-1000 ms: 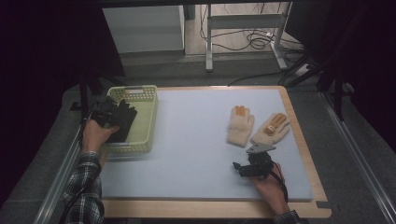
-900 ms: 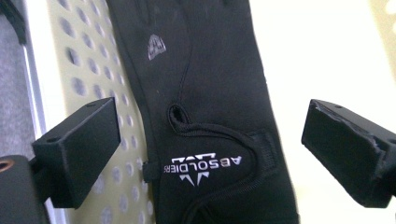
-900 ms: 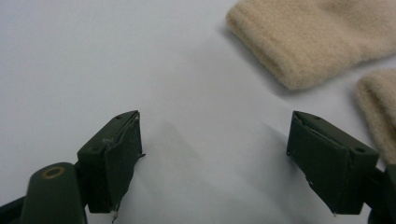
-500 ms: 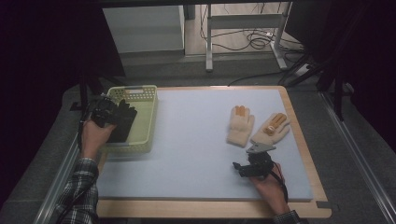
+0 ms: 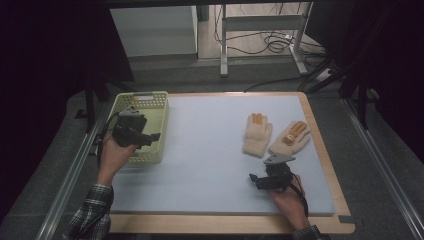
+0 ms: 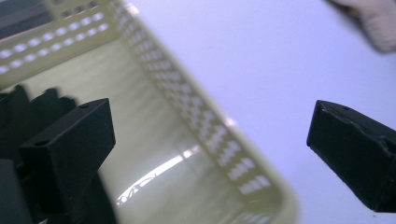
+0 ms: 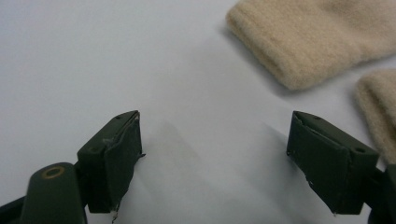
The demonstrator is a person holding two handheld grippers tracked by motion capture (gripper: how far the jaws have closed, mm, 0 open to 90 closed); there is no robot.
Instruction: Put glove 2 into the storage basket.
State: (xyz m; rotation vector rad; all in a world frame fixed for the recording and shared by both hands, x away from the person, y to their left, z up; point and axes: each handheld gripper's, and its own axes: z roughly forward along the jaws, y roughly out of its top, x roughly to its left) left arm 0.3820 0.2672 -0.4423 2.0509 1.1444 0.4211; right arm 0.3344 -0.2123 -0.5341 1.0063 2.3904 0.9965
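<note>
Left to right across the pale blue padded counter (image 5: 200,150) with its wooden border. At the far-left corner stands a pale yellow-green perforated plastic basket (image 5: 155,107), rectangular, its long side running along the counter's left edge. The left gripper (image 5: 131,131), black, is held by the person's left hand (image 5: 114,157) over the basket's near half; a plaid sleeve (image 5: 90,215) enters at the near-left corner. In the left gripper view its jaws stand wide apart with nothing between them, one jaw over the basket's interior, the other over the bare counter beyond the basket's perforated wall (image 6: 219,154); the basket floor seen there is bare, apart from a dark shape at the view's left edge that cannot be identified.

The middle of the counter carries nothing. Toward the right edge lie two cream knitted gloves with orange fingertips, side by side and just touching or nearly so: the left glove (image 5: 257,135) with fingers pointing to the far edge, the right glove (image 5: 291,139) angled toward the far-right corner.

Near the gloves' cuffs, toward the near edge, the right gripper (image 5: 260,180), black with a grey three-cornered plate (image 5: 278,159), is held by the right hand (image 5: 287,197). In the right gripper view its jaws are spread wide and empty, low over the counter, the ribbed cuff of the left glove (image 7: 299,42) lying just ahead.
</note>
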